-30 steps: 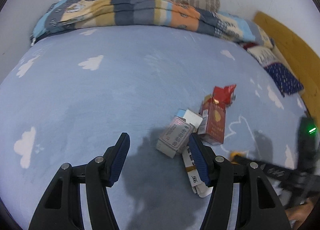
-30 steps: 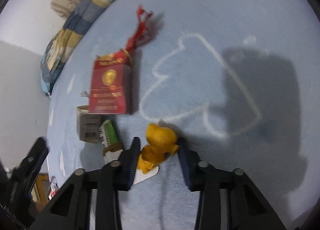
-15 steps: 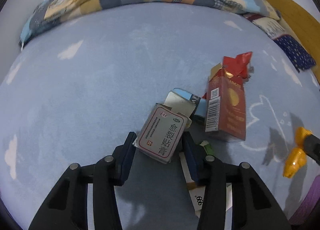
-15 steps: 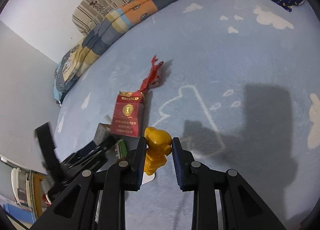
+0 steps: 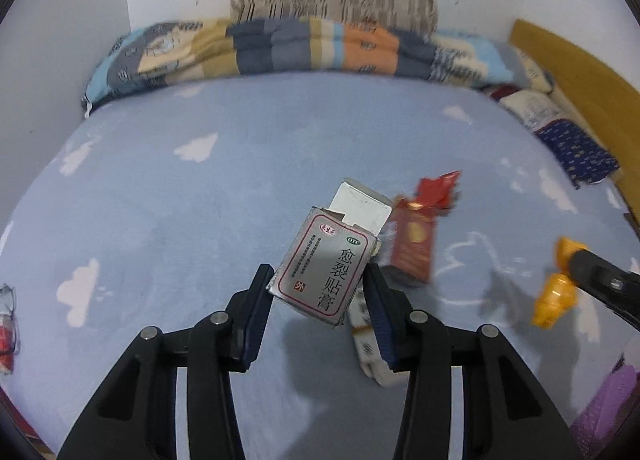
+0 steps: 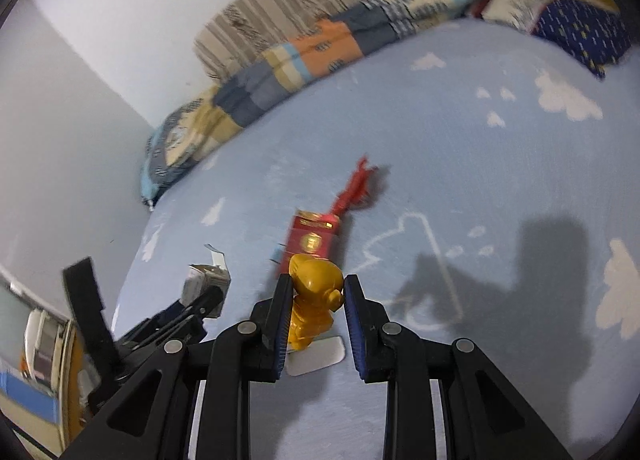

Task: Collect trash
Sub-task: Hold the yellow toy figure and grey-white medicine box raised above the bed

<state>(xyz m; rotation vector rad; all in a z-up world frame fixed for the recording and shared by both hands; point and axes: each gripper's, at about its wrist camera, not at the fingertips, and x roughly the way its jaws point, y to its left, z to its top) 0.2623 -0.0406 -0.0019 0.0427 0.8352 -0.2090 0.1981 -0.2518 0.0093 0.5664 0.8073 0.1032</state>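
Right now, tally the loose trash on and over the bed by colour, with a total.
Grey: 1, medicine box in the left gripper
Red: 2, carton, wrapper
Yellow: 1, plastic figure in the right gripper
White: 1, box on the sheet
Total: 5

Grey box (image 5: 324, 272) reads "OTC", apparently "愈裂贴膏".

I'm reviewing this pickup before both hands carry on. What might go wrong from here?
The grey box sits skewed in the left gripper with its flap open, so it may twist free. The yellow figure is rounded; the right gripper could lose it.
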